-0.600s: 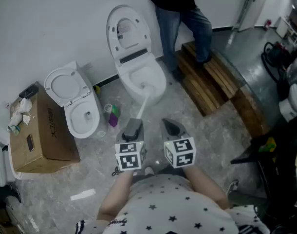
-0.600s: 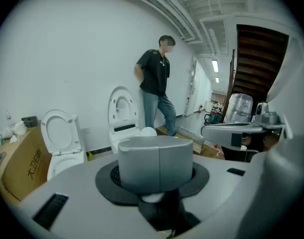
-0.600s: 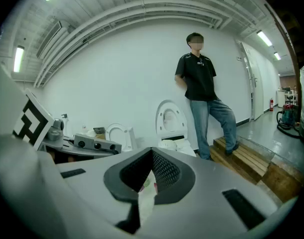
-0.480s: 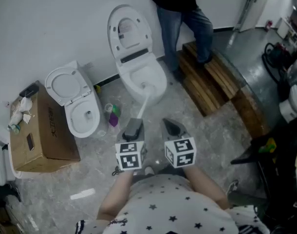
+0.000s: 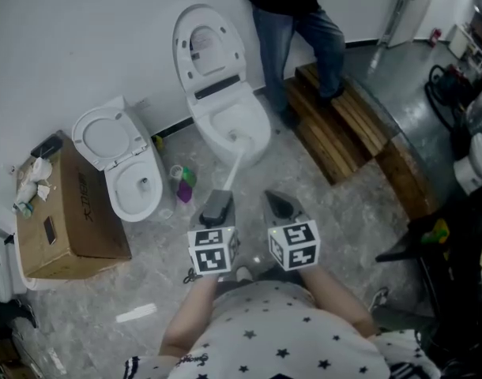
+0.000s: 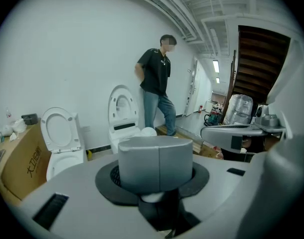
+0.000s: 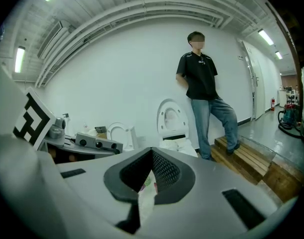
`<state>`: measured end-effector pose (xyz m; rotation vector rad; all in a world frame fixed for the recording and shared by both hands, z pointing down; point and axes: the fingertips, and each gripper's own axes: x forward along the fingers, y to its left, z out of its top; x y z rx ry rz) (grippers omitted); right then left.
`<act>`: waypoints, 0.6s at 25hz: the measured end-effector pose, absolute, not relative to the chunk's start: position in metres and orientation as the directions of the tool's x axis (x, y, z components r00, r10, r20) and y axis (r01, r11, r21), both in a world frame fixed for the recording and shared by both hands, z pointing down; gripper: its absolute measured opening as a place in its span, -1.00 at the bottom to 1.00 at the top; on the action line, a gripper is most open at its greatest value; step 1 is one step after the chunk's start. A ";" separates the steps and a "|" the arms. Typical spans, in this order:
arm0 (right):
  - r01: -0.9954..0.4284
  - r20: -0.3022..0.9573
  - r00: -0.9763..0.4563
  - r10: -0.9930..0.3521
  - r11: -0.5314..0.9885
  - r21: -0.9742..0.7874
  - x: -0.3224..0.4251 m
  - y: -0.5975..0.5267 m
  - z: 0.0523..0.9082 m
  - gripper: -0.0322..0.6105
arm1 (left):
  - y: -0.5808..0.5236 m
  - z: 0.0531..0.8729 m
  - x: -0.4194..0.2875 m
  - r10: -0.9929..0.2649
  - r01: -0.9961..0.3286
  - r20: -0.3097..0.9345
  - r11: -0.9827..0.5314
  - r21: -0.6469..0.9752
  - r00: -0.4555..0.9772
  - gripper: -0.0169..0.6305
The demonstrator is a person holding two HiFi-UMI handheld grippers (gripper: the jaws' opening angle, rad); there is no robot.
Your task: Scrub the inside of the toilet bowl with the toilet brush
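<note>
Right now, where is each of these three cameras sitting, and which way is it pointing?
Head view: on the person's head, looking steeply down at the toilet, the left gripper and the right gripper; a forearm and the starred shirt show.
Left gripper view: on the left gripper, looking along its jaws, shut on the toilet brush, toward the wall.
Right gripper view: on the right gripper, facing that wall; jaws together, empty.
Shared: both gripper views show the toilet and a standing bystander.

We see a glossy toilet bowl (image 5: pixel 261 123) on a mottled, faintly shiny floor (image 5: pixel 344 219). The box (image 5: pixel 75 219) looks matt cardboard, the step (image 5: pixel 344 129) bare wood.
</note>
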<state>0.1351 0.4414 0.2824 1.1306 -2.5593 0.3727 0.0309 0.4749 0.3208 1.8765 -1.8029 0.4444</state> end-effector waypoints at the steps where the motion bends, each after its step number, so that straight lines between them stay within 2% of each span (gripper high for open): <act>1: -0.750 0.388 -0.636 -0.667 0.653 -0.106 0.135 0.442 0.283 -0.88 | 0.475 0.321 0.031 -0.830 -0.992 0.552 -0.002 0.127 0.072 -0.48; 15: -0.765 0.401 -0.621 -0.674 0.634 -0.119 0.116 0.465 0.294 -0.88 | 0.492 0.331 0.011 -0.827 -0.989 0.553 -0.022 0.149 0.102 -0.48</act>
